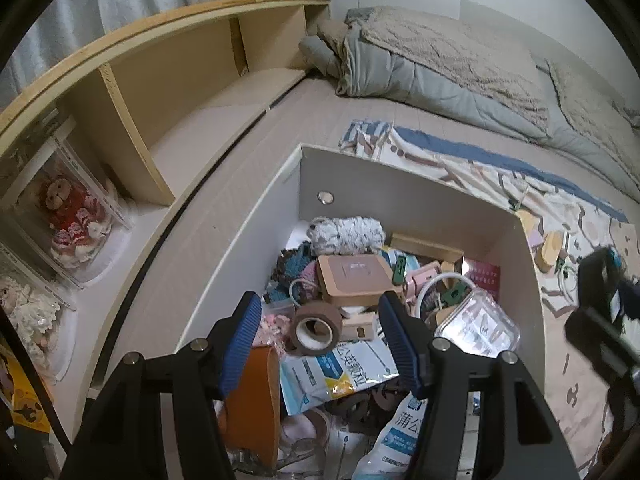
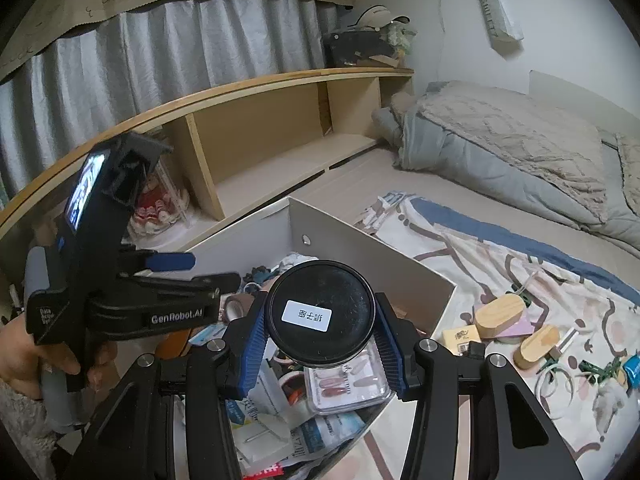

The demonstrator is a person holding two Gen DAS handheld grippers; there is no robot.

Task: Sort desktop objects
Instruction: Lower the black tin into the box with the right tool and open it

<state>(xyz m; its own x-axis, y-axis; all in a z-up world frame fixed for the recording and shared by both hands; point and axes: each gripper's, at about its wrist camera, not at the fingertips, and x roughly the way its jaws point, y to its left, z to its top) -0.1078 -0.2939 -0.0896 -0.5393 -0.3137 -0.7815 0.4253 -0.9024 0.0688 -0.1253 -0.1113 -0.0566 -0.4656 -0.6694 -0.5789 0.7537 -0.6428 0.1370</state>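
**Right gripper clamps a black-lidded jar above the box; left gripper stands released over the clutter**

Right gripper [image 2: 320, 346]: the two blue-ribbed fingers [image 2: 253, 350] press against opposite sides of a round jar [image 2: 320, 314] with a black lid. The lid faces the camera and carries a white label. The jar sits squarely between the fingers, near their tips, and is held clear of the contents below. Under it lies a clear case [image 2: 346, 390] of false nails, on top of papers and packets.

Left gripper [image 1: 318, 336]: the jaws are released, with a wide gap between the blue pads [image 1: 240, 340]. Nothing is gripped. In the left wrist view, a roll of brown tape [image 1: 316, 328] lies in the gap between the fingers, but lower, resting among the box contents; neither pad touches it. Just behind the tape sits a tan square case [image 1: 356, 280]. A blue-and-white packet [image 1: 336, 372] lies in front of the tape, and an orange object [image 1: 252, 400] stands below the left finger. A clear plastic case [image 1: 476, 320] lies just right of the right finger.

Box [image 1: 440, 204]: white, open-topped, set on the bed and crowded with small articles, including a grey furry item [image 1: 348, 232] at the far wall.

Sorted items: on the patterned cloth [image 2: 480, 264] right of the box lie two wooden blocks [image 2: 500, 314], well apart from both grippers.

A hand [image 2: 36, 356] grasps the left gripper's handle, seen from the right wrist view.
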